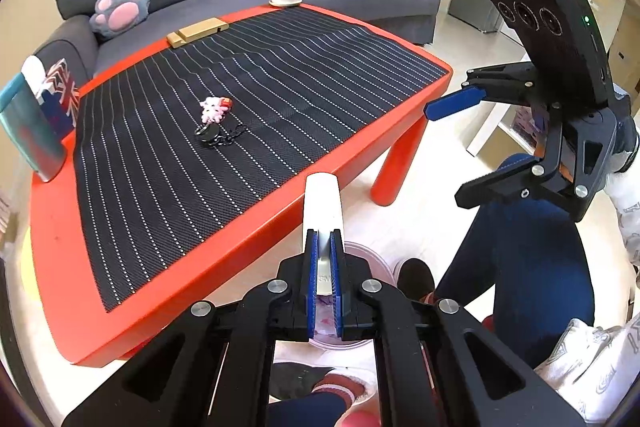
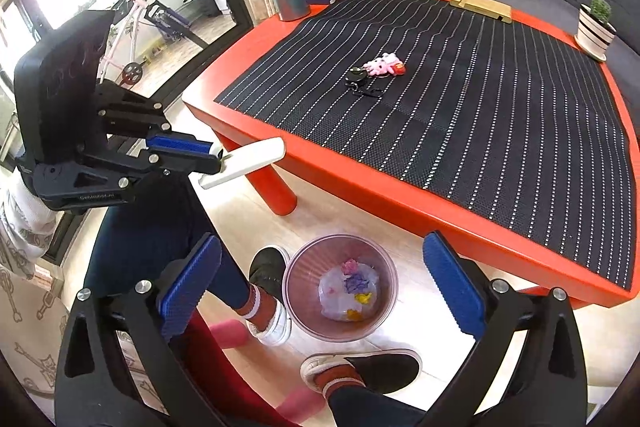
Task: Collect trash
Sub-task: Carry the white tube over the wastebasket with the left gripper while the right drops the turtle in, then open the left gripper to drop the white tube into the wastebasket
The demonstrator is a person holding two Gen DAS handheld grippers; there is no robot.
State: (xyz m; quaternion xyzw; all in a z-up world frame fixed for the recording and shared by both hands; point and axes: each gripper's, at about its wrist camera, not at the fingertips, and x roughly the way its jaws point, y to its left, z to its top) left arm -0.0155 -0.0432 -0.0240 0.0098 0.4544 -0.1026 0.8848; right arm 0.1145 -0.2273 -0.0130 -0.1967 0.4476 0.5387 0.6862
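So there's a big red plastic table (image 2: 360, 163) with a black dotted-stripe mat (image 2: 460, 99) over it, and on the floor just beside its near edge sits a small translucent pinkish round trash bin (image 2: 298, 291) with crumpled colourful scraps of paper trash (image 2: 356, 291) already at the bottom. The right gripper (image 2: 316, 287) hangs right above that bin with its blue-padded jaws spread wide and nothing between them. The left gripper (image 1: 325, 267) is clamped tight on a flat white plastic handle thing (image 1: 322, 203), hovering near the table edge, above the bin.
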